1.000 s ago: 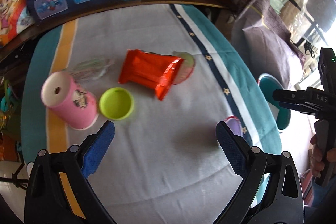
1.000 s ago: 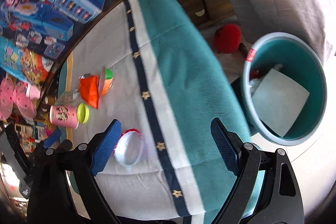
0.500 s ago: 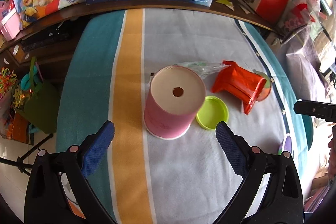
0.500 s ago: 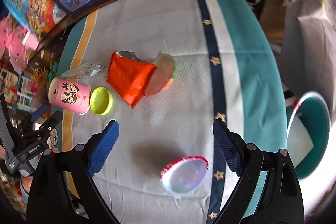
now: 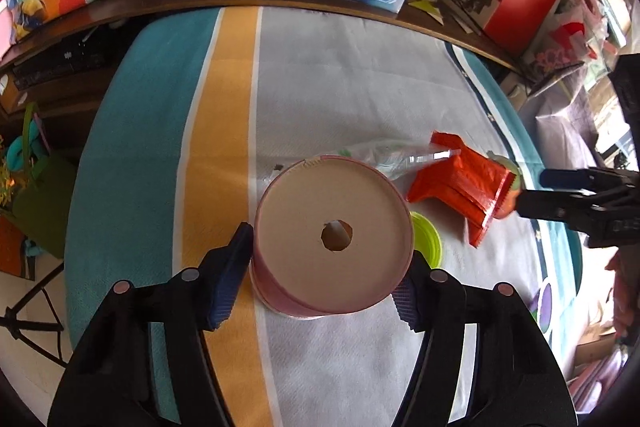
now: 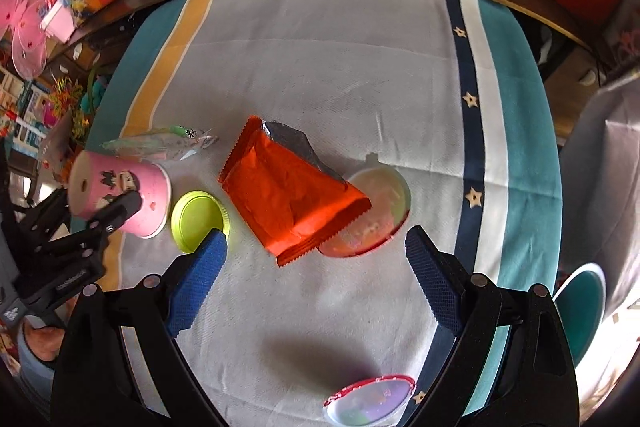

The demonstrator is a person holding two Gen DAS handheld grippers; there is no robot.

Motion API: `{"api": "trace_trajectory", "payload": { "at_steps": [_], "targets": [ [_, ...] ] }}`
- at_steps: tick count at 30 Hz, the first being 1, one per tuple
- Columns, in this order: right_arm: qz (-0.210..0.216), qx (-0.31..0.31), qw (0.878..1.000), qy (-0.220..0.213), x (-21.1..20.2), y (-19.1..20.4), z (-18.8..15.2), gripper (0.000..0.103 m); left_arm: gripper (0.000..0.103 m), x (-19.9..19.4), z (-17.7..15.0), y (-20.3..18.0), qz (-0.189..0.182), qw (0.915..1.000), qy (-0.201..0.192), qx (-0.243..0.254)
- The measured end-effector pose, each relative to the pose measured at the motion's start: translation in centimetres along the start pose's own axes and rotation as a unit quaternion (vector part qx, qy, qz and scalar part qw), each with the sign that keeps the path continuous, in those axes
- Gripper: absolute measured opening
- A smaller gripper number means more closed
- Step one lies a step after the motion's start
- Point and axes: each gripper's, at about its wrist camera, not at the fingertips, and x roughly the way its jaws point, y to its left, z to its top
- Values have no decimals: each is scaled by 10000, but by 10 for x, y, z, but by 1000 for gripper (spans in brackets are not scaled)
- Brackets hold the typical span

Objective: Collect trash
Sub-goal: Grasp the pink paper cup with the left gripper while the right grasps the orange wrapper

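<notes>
Striped tablecloth (image 6: 360, 59), pink cup (image 6: 132, 195) (on its side), green lid (image 6: 198, 221), orange wrapper (image 6: 288, 195)

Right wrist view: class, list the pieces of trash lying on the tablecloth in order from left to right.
Pink cup → green lid → orange wrapper → clear round lid, partly under the wrapper. The clear plastic wrapper lies behind the cup, so its place is unclear.

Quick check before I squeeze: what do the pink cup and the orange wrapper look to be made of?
Pink cup: probably paperboard, matte, printed with a cartoon; a seam shows at its rim, and its tan flat end has a rough punched hole. Orange wrapper: likely foil-lined plastic film, glossy and creased, with a silver inside at the torn end and zigzag-cut edges.
</notes>
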Motion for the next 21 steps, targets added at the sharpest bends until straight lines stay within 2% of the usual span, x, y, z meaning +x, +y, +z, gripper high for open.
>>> {"api": "trace_trajectory", "payload": {
  "at_steps": [6, 10, 16, 17, 18, 21],
  "targets": [
    [-246, -746, 9969, 78, 20, 26, 13, 87, 64, -15, -16, 13, -151, 9998, 103, -16],
    [-395, -1153, 9924, 175, 36, 39, 21, 87, 65, -20, -25, 23, -116, 9998, 157, -89],
    [-335, -1234, 9913, 315, 54, 41, 23, 87, 70, -17, -29, 25, 59, 9999, 133, -94],
    [-273, -1198, 9920, 279, 53, 39, 21, 84, 73, -15, -29, 25, 82, 9998, 150, -118],
    [-233, -1175, 9925, 254, 52, 38, 20, 71, 73, -13, -29, 26, 105, 9997, 171, -143],
    [-152, -1074, 9940, 168, 45, 35, 16, 47, 74, -8, -30, 27, 106, 9995, 220, -200]
  ]
}}
